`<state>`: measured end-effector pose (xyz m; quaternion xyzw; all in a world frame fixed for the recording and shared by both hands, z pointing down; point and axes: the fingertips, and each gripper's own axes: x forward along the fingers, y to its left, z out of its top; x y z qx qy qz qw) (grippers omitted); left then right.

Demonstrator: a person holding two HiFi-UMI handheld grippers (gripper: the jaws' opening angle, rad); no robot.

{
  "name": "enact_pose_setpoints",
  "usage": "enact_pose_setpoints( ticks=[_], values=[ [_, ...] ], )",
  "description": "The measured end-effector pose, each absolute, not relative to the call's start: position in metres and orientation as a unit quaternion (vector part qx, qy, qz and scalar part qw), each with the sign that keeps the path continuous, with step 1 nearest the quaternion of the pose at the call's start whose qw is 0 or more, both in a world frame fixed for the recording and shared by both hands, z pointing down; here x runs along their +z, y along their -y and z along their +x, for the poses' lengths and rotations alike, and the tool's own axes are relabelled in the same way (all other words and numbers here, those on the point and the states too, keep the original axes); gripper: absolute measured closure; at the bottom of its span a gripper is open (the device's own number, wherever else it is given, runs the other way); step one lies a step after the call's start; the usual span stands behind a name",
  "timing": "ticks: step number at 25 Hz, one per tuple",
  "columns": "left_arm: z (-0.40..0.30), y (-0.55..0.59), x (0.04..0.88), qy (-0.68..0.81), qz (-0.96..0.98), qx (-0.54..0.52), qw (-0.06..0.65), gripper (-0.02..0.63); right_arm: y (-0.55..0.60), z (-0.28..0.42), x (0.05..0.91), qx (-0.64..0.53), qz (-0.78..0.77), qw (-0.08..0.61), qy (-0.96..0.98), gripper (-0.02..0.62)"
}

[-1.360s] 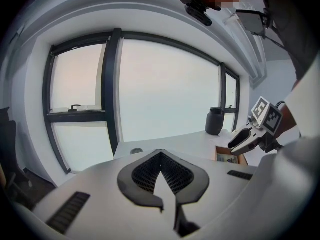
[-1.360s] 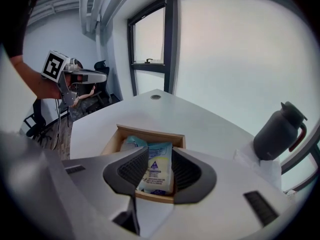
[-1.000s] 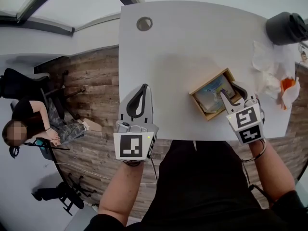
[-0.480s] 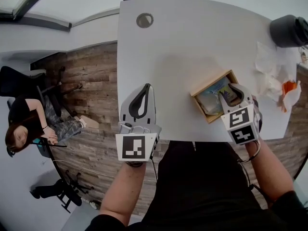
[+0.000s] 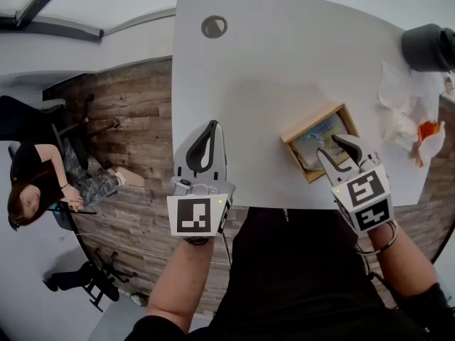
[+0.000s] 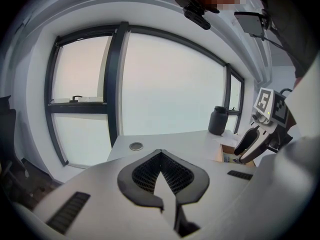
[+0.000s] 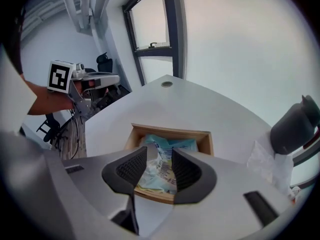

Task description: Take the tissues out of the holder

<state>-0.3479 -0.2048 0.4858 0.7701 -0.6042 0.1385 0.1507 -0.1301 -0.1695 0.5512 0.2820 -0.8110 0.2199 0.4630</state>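
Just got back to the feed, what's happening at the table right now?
A person works two handheld tools at a white table. The right tool is poised over the near end of the wooden holder, its jaws apart and framing the tissue pack, which lies inside the holder. The left tool is shut and empty, idle over the table's near left corner.

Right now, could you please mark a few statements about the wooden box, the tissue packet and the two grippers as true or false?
The light-blue plastic tissue packet lies inside the open wooden box. True.
The left gripper has its jaws wide apart. False: they are together, holding nothing.
The right gripper has its jaws apart over the packet. True.
The black cylindrical container stands inside the box. False: it stands at the white table's far right corner, apart from the box.
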Motion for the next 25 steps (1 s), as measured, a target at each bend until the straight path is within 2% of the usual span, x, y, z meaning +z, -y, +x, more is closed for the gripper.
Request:
enact_pose_setpoints(
  ticks=[20, 25],
  values=[
    [-0.349, 0.197, 0.493, 0.602, 0.769, 0.145, 0.157, 0.603, 0.154, -0.141, 0.595, 0.182, 0.214, 0.558, 0.781, 0.451],
    [-0.349, 0.194, 0.489, 0.603, 0.769, 0.146, 0.153, 0.603, 0.155, -0.140, 0.594, 0.176, 0.224, 0.552, 0.783, 0.497]
  ],
)
